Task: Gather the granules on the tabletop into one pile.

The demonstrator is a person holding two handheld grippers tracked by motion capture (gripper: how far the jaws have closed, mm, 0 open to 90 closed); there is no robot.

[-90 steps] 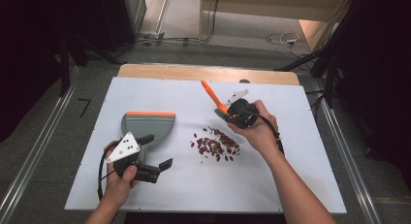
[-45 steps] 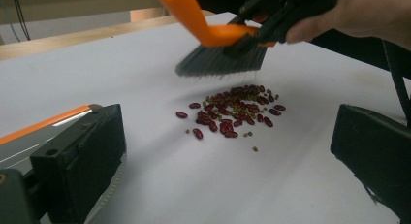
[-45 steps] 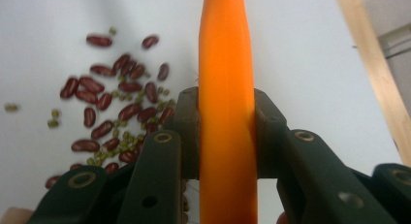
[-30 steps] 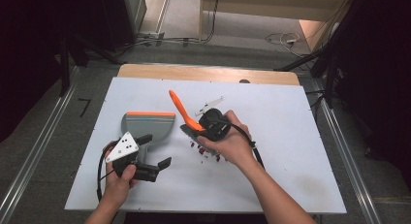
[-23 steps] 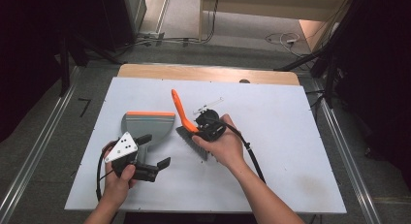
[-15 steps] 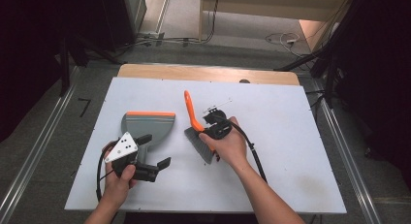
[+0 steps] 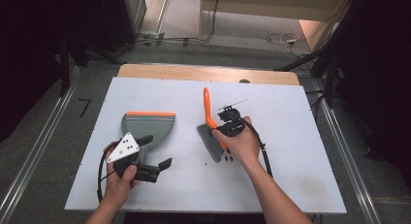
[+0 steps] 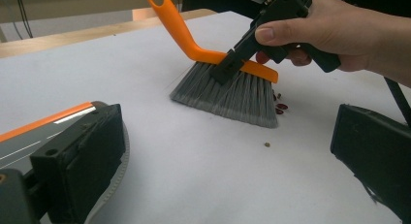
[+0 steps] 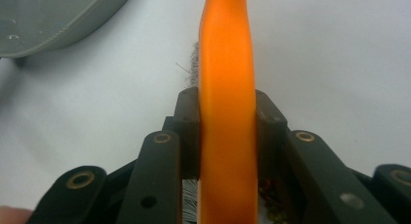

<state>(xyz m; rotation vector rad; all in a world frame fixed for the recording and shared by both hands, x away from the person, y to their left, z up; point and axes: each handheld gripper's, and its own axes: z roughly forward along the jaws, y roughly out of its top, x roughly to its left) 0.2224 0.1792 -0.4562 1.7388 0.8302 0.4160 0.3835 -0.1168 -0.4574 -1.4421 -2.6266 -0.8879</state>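
**A:** Brush [image 7: 211, 132] first: where is it, relative to your two hands?

**B:** Your right gripper [image 7: 229, 128] has it. In the right gripper view the fingers [image 9: 186, 132] are pinching the orange handle from both sides, just above the brush head. The bristles [image 8: 232, 95] rest on the white tabletop [image 7: 291, 136], near its middle, with the small dark red bits [image 8: 280, 107] tucked just behind them on your right-hand side.

**A:** And the dustpan [image 7: 147, 127]?

**B:** It lies off to the left of the brush, apart from it, a bare strip of tabletop between them. Its orange lip is on the far edge, away from you. Your left gripper [image 7: 145, 168] sits just on your side of the pan, at its handle. From the left gripper view its fingers [image 8: 77, 161] look spread, with nothing between them that I can make out.

**A:** Which way does the brush point?

**B:** Its long axis runs away from you, handle loop at the far end and tilted up, bristle head at the near end and down. The row of bristles faces left, toward the pan.

**A:** So the next sweep depends on what?

**B:** I'd judge it's the leftward line from bristles to pan. The bits must travel across that gap, and the pan's open lip faces the far side, not the brush, so you'll likely need your left hand, the nearer one, to turn it.
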